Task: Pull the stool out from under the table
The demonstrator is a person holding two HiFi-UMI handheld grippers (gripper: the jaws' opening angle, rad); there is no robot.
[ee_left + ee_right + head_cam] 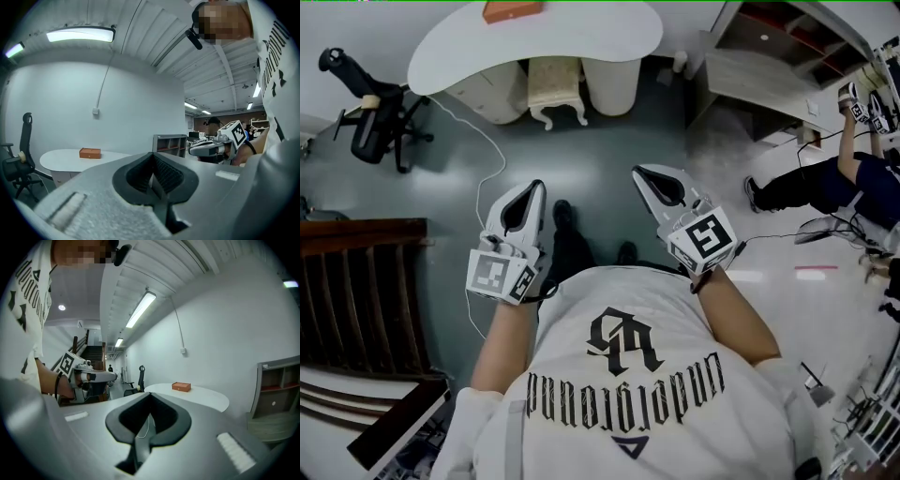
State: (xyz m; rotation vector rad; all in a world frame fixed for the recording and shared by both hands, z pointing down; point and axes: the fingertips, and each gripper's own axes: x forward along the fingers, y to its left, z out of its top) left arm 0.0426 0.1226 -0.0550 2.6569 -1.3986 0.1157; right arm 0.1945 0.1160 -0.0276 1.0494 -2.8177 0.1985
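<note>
Closest in, from the head view, is the person's white printed shirt (pixel 628 394), with both bare forearms reaching forward out of it. Between the forearms, lower down, the person's dark shoes (pixel 563 214) stand on the grey-green floor (pixel 609 150). Across that open floor sits the white rounded table (pixel 591 37), and the stool (pixel 555 89), cream with curved legs, is tucked under its edge between a white cabinet (pixel 487 94) on one side and a white rounded pedestal (pixel 612 84) on the other. An orange box (pixel 512 9) lies on the tabletop. A black office chair (pixel 375 117) stands to the left of the table, and a thin white cable (pixel 490 155) trails from there across the floor toward the person's left side. Dark wooden slats (pixel 361 281) fill the left edge, a grey shelf unit (pixel 769 66) the upper right, and another person (pixel 825 183) sits low at the far right. Nothing stands between the person and the stool except bare floor. The left gripper (pixel 530 192) and the right gripper (pixel 645 176) are held side by side, both aimed roughly level toward the table, well apart from the stool. Each claw is closed, its jaws together with nothing between them.
</note>
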